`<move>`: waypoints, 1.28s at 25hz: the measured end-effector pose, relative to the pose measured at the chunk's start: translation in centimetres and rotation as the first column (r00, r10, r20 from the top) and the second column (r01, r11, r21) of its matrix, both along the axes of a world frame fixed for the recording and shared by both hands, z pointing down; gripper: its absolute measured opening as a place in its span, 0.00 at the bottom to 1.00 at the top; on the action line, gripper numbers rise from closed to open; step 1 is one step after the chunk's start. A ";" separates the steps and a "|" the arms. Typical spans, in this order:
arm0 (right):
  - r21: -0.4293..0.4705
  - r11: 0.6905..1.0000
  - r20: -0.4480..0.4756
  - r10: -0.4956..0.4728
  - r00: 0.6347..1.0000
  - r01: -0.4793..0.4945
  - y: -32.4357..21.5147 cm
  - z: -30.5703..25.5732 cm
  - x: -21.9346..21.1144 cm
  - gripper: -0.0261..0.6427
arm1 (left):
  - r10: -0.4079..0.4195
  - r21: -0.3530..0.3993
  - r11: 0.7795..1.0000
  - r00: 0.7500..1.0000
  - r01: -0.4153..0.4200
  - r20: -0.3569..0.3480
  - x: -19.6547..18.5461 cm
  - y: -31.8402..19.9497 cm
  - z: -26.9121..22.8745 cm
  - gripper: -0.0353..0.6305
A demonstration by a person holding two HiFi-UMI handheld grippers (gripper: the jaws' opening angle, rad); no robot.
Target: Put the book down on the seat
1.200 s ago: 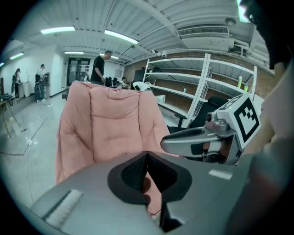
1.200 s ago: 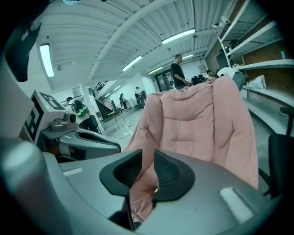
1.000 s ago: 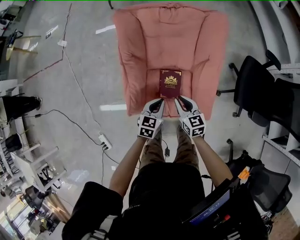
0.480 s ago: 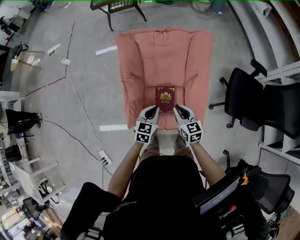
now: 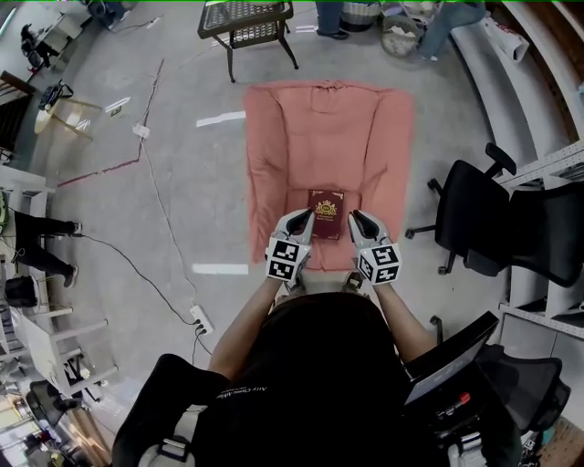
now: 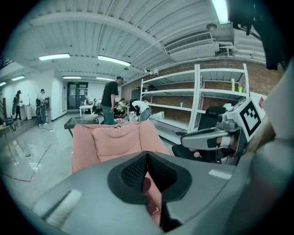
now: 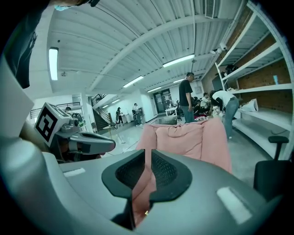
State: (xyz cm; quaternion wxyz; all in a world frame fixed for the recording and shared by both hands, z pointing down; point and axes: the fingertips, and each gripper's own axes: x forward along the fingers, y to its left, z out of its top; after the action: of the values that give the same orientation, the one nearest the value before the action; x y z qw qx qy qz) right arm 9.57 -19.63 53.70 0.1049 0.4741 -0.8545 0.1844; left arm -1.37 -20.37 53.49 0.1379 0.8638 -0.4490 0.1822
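Observation:
A dark red book with a gold crest lies flat on the seat of the pink armchair, near its front edge. Both grippers hover above the seat's front, one at each near corner of the book, and neither holds it. My left gripper is shut with nothing in it; its pads meet in the left gripper view. My right gripper has just been closing, and a narrow slit still shows between its pads, with only the pink seat seen through it.
Two black office chairs stand right of the armchair. A black mesh table and people stand behind it. A cable and power strip lie on the floor at left. Metal shelves line the right wall.
Both grippers have lifted up and back from the book's near edge. The book stays flat on the seat. The head view has pulled higher, so more of the floor shows.

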 end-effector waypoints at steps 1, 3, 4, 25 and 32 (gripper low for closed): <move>0.003 1.000 0.003 0.003 1.000 -0.003 -0.2 0.0 -0.4 0.12 | 0.002 0.009 1.000 1.000 -0.002 0.002 -0.2 -0.2 -0.3 0.05; 0.005 1.000 0.008 -0.008 1.000 0.008 -0.5 0.1 -1.4 0.12 | -0.001 0.024 1.000 1.000 0.000 0.010 -0.9 -0.4 -0.7 0.05; 0.006 1.000 0.010 -0.014 1.000 0.014 -0.7 0.1 -1.5 0.12 | -0.005 0.028 1.000 1.000 0.005 0.011 -1.0 -0.6 -0.9 0.05; 0.110 0.993 0.002 -0.031 1.000 0.031 -2.8 -4.2 -1.1 0.12 | 0.002 0.129 0.992 1.000 0.001 -0.023 0.9 -2.8 -4.6 0.05; 0.116 0.993 0.001 -0.024 1.000 0.024 -2.4 -4.5 -0.8 0.12 | 0.009 0.133 0.991 1.000 -0.005 -0.029 1.3 -2.8 -4.8 0.05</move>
State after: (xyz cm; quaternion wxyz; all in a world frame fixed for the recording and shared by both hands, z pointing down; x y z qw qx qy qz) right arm 8.76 -22.05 49.19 0.0783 0.4690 -0.8695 0.1335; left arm -0.09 -23.17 48.72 0.0859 0.8752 -0.4551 0.1396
